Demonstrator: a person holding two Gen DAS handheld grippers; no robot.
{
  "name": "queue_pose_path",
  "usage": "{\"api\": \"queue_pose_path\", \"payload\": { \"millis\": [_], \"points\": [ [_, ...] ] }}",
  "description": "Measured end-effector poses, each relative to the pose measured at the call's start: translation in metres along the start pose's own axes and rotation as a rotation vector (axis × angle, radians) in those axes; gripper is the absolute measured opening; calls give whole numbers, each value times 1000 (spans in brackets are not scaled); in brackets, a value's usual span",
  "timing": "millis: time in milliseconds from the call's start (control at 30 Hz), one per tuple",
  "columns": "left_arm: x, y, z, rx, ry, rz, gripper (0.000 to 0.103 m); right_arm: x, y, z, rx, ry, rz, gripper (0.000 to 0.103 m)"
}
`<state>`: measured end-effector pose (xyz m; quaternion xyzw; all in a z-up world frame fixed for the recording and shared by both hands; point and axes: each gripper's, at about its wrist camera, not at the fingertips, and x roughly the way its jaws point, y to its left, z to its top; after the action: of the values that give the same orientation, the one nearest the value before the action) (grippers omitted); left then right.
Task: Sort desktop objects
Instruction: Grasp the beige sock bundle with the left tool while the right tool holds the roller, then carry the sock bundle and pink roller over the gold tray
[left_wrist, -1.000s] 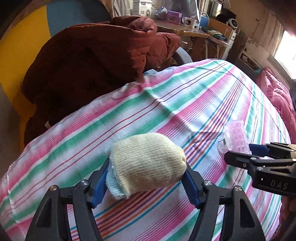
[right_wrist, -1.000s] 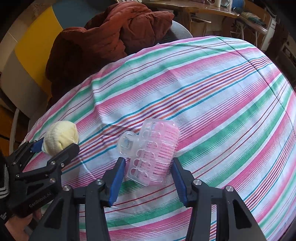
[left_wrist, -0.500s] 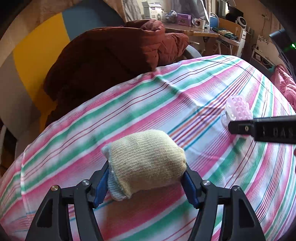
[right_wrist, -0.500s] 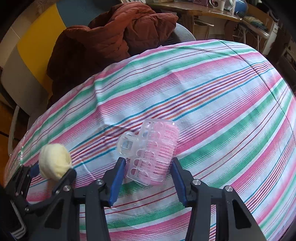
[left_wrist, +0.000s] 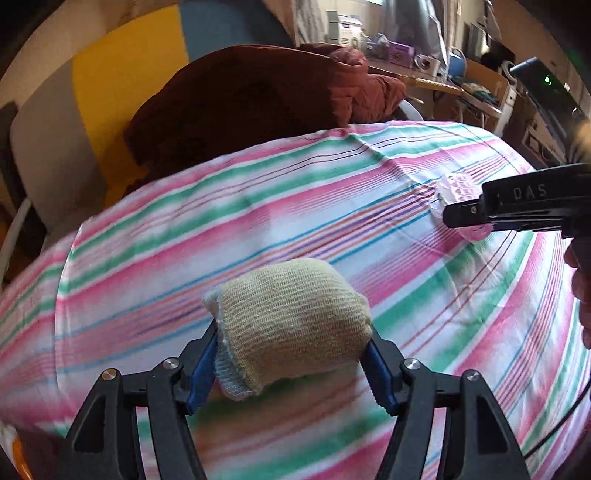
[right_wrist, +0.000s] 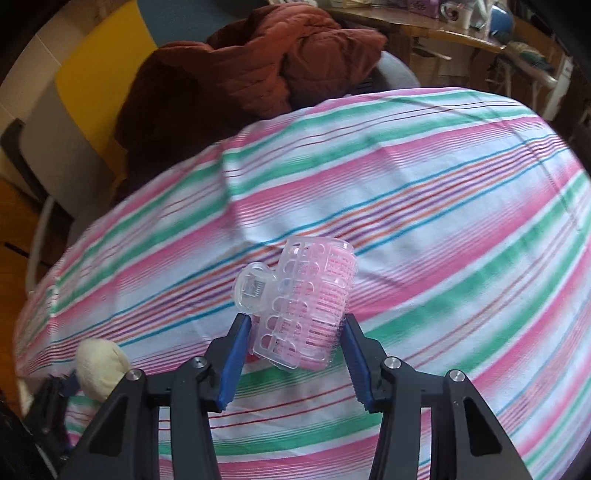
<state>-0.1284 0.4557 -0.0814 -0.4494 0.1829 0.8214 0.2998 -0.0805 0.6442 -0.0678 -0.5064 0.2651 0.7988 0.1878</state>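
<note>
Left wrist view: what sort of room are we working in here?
Most likely a lived-in home room, not a lab: a striped cloth covers the work surface, a brown padded jacket is heaped on a chair behind it, and a cluttered wooden desk holds mugs and boxes.

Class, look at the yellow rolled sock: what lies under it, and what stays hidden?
Under the yellow rolled sock, held in the left gripper, lies the striped cloth. A pale blue layer shows at the sock's end; the cloth directly below is covered.

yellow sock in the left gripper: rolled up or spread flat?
Rolled up. The yellow sock is a compact rounded bundle with a pale blue cuff edge showing at one end, clamped between the left gripper pads above the striped cloth.
</note>
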Motion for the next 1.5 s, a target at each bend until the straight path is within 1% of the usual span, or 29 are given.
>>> {"api": "queue_pose_path", "payload": {
  "millis": [67,100,200,267,333,433,533,633,733,800,867,900,933,1000,1133,1300,1500],
  "points": [
    [-5,6,-8,-27,2,-3,69,-4,5,-8,-21,-1,12,50],
    [-8,8,-11,-35,1,-3,69,-3,15,-10,-36,-2,14,50],
    [-18,13,-26,-53,2,-5,69,2,21,0,-77,-12,4,50],
    [-26,18,-34,-64,-3,-10,69,-2,23,-6,-99,-26,1,49],
    [-35,24,-42,-82,-6,-16,69,-20,15,-14,-122,-46,-12,49],
    [-51,35,-59,-140,-24,-50,69,-17,21,-9,-147,-58,-29,49],
    [-66,40,-77,-166,-53,-76,69,-12,30,-3,-196,-76,-56,49],
    [-82,40,-98,-175,-77,-108,69,-6,37,0,-228,-92,-60,48],
    [-95,43,-117,-201,-74,-146,69,-5,39,-5,-227,-85,-51,48],
    [-103,49,-130,-227,-75,-155,69,-2,41,-12,-207,-69,-47,48],
    [-113,58,-140,-256,-72,-186,69,-2,50,-23,-239,-46,-52,48],
    [-117,61,-142,-261,-75,-190,69,-4,54,-27,-261,-48,-65,48],
    [-123,64,-144,-258,-83,-198,69,-8,60,-34,-289,-51,-79,48],
    [-134,67,-147,-242,-102,-209,69,-16,66,-42,-302,-51,-78,48],
    [-152,67,-152,-212,-131,-238,69,-33,80,-67,-291,-44,-31,48],
    [-183,61,-165,-122,-181,-246,69,-47,104,-107,-307,-27,19,48],
    [-218,73,-186,-83,-233,-243,69,-64,133,-151,-331,-18,86,48]
  ]
}}
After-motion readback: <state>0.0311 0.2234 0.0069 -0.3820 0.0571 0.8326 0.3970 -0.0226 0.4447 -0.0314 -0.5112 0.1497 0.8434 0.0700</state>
